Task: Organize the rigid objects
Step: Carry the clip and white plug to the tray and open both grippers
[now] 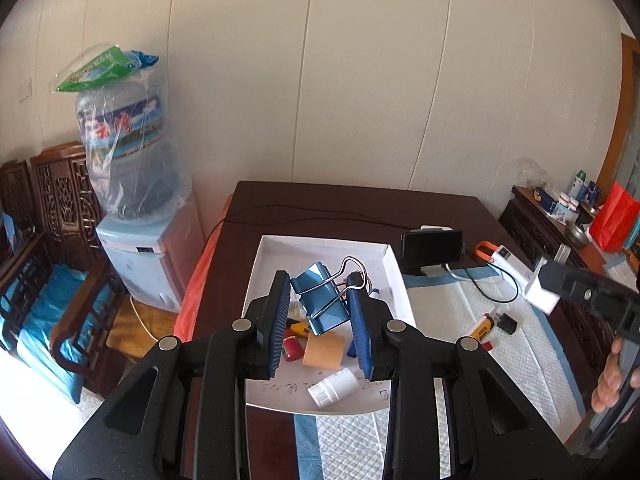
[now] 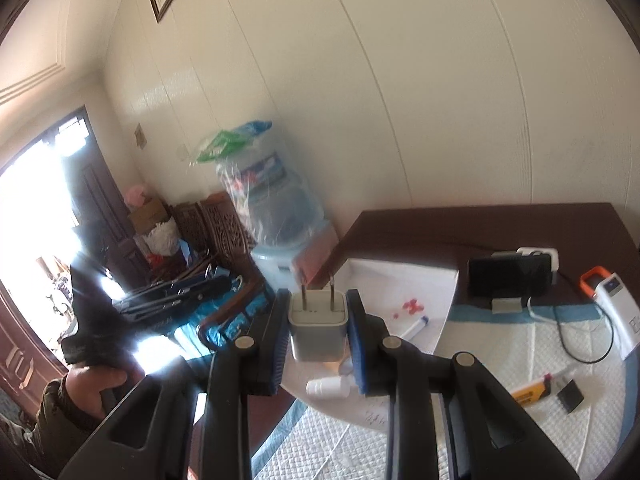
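My left gripper (image 1: 320, 300) is shut on a blue binder clip (image 1: 320, 296) and holds it above the white tray (image 1: 320, 246). In the tray lie a tan tape roll (image 1: 323, 350), a white bottle (image 1: 332, 388), a red piece (image 1: 292, 350) and a yellow item (image 1: 300, 328). My right gripper (image 2: 318, 320) is shut on a white charger plug (image 2: 318, 326), prongs up, above the tray's (image 2: 400, 276) near left edge. The right gripper with the plug (image 1: 542, 292) also shows at the right of the left wrist view.
On the white quilted mat (image 1: 500, 344) lie a yellow lighter (image 1: 480, 330) and a small black cube (image 1: 508, 324). A phone on a stand (image 1: 432, 250), a white power bank (image 1: 506, 260) and cables sit behind. A water dispenser (image 1: 132, 208) stands left of the dark table (image 1: 340, 200).
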The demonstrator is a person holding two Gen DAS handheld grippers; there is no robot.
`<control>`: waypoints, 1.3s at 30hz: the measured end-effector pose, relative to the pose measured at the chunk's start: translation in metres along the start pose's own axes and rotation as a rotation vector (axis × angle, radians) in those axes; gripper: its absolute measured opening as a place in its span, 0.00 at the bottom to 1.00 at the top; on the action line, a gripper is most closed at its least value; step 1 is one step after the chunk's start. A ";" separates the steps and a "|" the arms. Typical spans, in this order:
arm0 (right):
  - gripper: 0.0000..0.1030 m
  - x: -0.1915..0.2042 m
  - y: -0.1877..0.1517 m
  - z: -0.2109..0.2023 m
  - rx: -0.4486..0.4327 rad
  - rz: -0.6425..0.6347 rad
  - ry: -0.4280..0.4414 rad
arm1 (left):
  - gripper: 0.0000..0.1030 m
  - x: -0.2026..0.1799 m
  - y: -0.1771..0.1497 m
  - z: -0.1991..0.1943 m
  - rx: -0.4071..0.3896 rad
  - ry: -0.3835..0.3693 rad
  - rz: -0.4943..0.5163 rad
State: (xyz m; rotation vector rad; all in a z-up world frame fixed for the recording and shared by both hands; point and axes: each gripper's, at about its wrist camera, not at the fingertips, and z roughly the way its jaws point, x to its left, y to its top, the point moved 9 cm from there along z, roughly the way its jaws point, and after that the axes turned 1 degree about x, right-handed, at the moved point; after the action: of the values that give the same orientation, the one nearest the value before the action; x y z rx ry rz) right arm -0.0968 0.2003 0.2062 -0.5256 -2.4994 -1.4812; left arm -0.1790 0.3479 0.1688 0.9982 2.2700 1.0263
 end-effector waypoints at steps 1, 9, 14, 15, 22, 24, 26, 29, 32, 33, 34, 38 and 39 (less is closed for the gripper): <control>0.25 0.000 -0.004 0.001 0.011 -0.001 0.000 | 0.27 0.002 -0.001 0.004 0.005 -0.005 -0.004; 0.25 -0.006 -0.024 0.039 0.114 -0.007 -0.031 | 0.28 0.017 -0.013 0.043 0.067 -0.010 -0.030; 0.25 -0.023 -0.062 0.084 0.247 0.017 -0.069 | 0.28 0.029 -0.036 0.080 0.155 0.012 -0.043; 0.25 -0.027 -0.074 0.093 0.281 0.021 -0.080 | 0.28 0.030 -0.040 0.087 0.171 0.014 -0.041; 0.25 -0.047 -0.124 0.131 0.432 0.076 -0.106 | 0.28 0.035 -0.061 0.125 0.254 -0.004 -0.050; 0.25 -0.050 -0.126 0.135 0.437 0.075 -0.115 | 0.28 0.036 -0.064 0.133 0.267 -0.009 -0.053; 0.25 -0.051 -0.124 0.137 0.439 0.069 -0.123 | 0.28 0.037 -0.065 0.142 0.278 -0.016 -0.059; 0.25 -0.054 -0.123 0.146 0.447 0.069 -0.127 | 0.28 0.037 -0.066 0.151 0.287 -0.024 -0.063; 0.25 -0.059 -0.126 0.152 0.459 0.071 -0.138 | 0.28 0.037 -0.068 0.159 0.304 -0.029 -0.059; 0.25 -0.060 -0.127 0.153 0.462 0.073 -0.140 | 0.28 0.037 -0.069 0.162 0.310 -0.031 -0.058; 0.25 -0.061 -0.127 0.154 0.461 0.072 -0.142 | 0.28 0.037 -0.070 0.164 0.314 -0.033 -0.058; 0.26 -0.062 -0.123 0.155 0.442 0.056 -0.151 | 0.28 0.042 -0.074 0.172 0.335 -0.003 -0.069; 0.27 -0.063 -0.123 0.155 0.440 0.055 -0.150 | 0.28 0.043 -0.074 0.173 0.337 0.004 -0.065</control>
State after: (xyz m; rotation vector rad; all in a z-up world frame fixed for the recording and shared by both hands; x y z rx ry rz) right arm -0.0846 0.2695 0.0107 -0.6338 -2.7820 -0.8562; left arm -0.1260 0.4245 -0.0002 1.0424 2.5134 0.6304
